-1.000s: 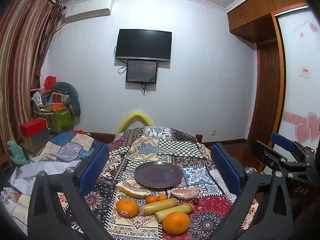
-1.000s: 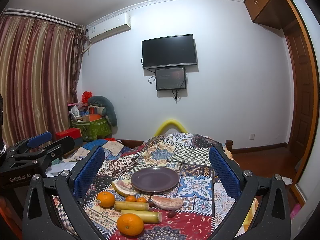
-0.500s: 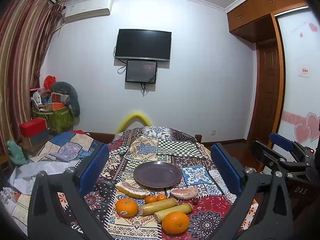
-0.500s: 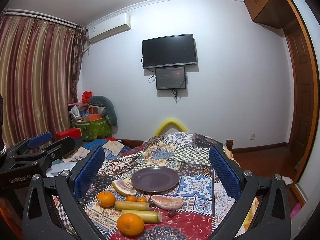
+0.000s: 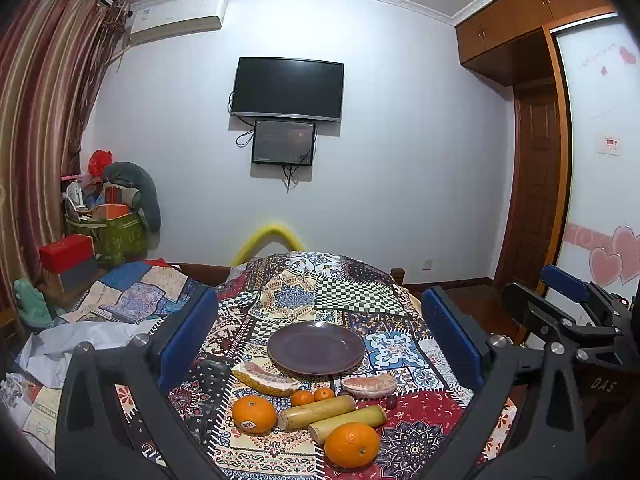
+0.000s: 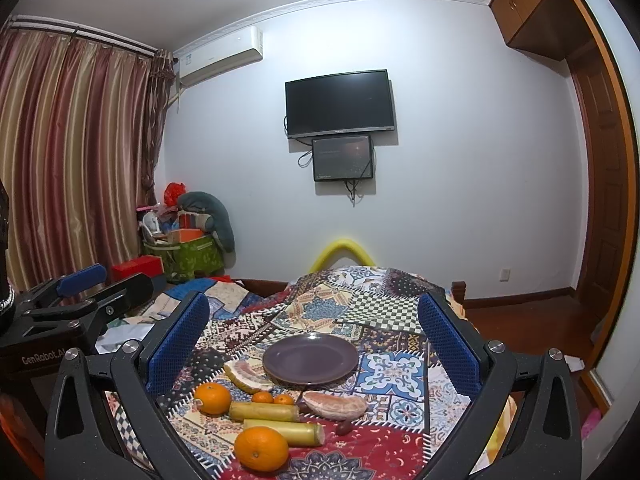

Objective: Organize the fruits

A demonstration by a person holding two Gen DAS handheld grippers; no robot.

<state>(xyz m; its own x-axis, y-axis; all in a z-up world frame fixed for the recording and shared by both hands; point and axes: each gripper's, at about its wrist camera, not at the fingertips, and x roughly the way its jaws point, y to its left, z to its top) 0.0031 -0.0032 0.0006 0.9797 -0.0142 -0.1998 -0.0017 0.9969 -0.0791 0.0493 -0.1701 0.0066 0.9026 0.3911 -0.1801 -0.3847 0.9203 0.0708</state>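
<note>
A pale wall [image 5: 400, 160] carries a dark television [image 5: 287, 89] with a smaller screen [image 5: 283, 143] just beneath it, cables dangling. An air conditioner [image 5: 178, 18] sits high near striped reddish curtains [image 6: 72, 152]. In the left corner a green bag [image 6: 188, 256] holds clutter beside a red box [image 5: 66, 252]. On the right stand wooden cabinets [image 5: 520, 16] and a brown door [image 5: 534, 184] above a dark wooden floor [image 6: 520, 312].

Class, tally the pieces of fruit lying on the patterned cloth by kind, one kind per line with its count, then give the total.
Large oranges: 2
Small tangerines: 2
Sugarcane pieces: 2
Pomelo pieces: 2
Small dark fruits: 1 visible for sure
Total: 9, none on the plate yet.
</note>
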